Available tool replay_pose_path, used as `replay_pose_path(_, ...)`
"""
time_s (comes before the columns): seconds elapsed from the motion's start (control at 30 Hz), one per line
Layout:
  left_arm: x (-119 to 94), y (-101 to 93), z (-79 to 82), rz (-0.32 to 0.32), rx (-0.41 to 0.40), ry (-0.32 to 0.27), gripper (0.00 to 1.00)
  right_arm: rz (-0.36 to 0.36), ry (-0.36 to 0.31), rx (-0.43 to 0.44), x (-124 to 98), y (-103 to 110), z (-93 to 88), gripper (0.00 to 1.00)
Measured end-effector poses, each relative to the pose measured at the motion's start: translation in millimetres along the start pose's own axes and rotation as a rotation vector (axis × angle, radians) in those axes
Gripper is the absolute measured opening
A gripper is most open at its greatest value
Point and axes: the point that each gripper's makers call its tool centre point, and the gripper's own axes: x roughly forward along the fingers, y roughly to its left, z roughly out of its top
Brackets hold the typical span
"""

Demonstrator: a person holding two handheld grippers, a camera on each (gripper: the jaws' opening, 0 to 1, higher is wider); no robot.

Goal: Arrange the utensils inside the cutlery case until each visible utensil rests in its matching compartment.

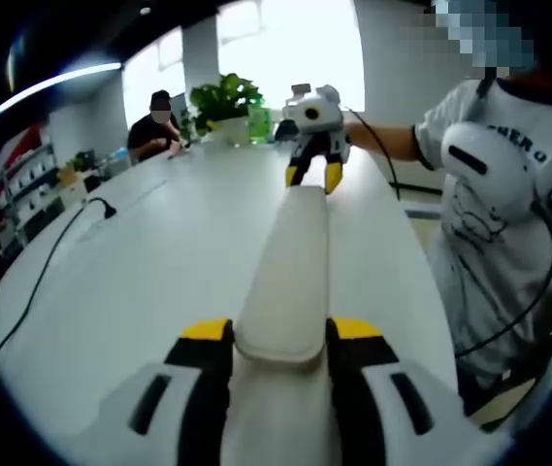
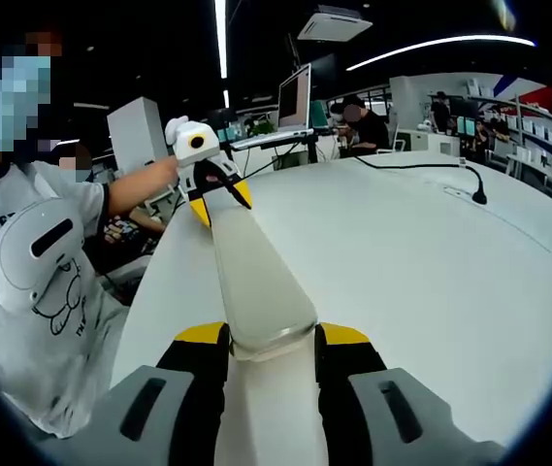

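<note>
Pale cutlery case (image 1: 288,272) ends hidden between both grippers' jaws.

Window (image 1: 256,49) glare, soft blur, fisheye-warped edges.

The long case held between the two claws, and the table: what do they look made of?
The case looks like matte, slightly translucent off-white plastic: smooth moulded corners, soft sheen. The table looks like white laminate or painted board: flat, even, faintly glossy. Neither is certain.
</note>
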Motion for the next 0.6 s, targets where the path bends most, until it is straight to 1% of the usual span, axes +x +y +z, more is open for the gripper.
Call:
replay_pose_path(0.23, -0.2, -0.3, 2.0, -0.001, 0.007, 0.009, 0.4, 0.0, -0.002, 0.0, -0.8, 0.2, -0.7, 0.36)
replay_pose_path(0.37, -0.8, 0.0, 3.2, 0.001, 0.012, 0.003, 0.4, -0.004, 0.004, -0.007, -2.0, 1.1, -1.4, 0.36)
replay_pose_path(0.47, 1.2, -2.7, 2.1, -0.002, 0.01, 0.008, 0.4, -0.004, 0.011, -0.008, -3.0, 1.8, -3.6, 0.35)
replay_pose_path(0.6, 0.2, -0.8, 1.3, -0.001, 0.003, 0.007, 0.41, -0.01, 0.008, -0.004, -3.0, 0.9, -4.5, 0.34)
